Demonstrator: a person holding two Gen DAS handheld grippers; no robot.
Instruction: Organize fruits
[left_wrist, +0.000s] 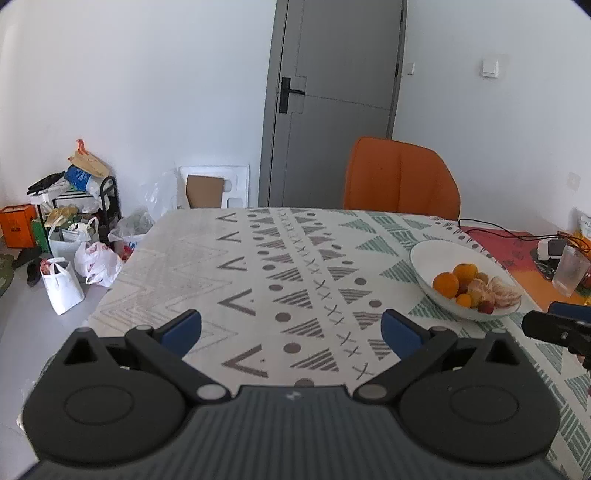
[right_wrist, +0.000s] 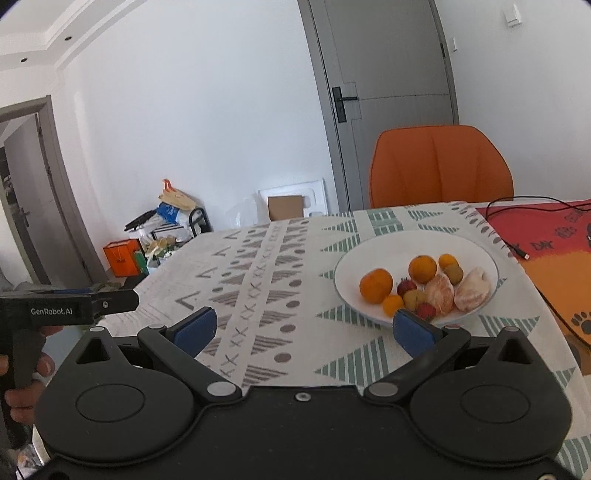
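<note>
Our right gripper (right_wrist: 303, 328) & left gripper (left_wrist: 291, 328) both gape wide, holding nothing; bowl (right_wrist: 354, 258) of fruit sits ahead-right, nearer our right one.

Room was evenly bright with soft, diffuse daylight; source unclear. Faint shadow under the white bowl (right_wrist: 476, 254). Fisheye bent the grey door (right_wrist: 391, 96) and darkened frame corners. Focus mildly soft throughout, no glare.
</note>
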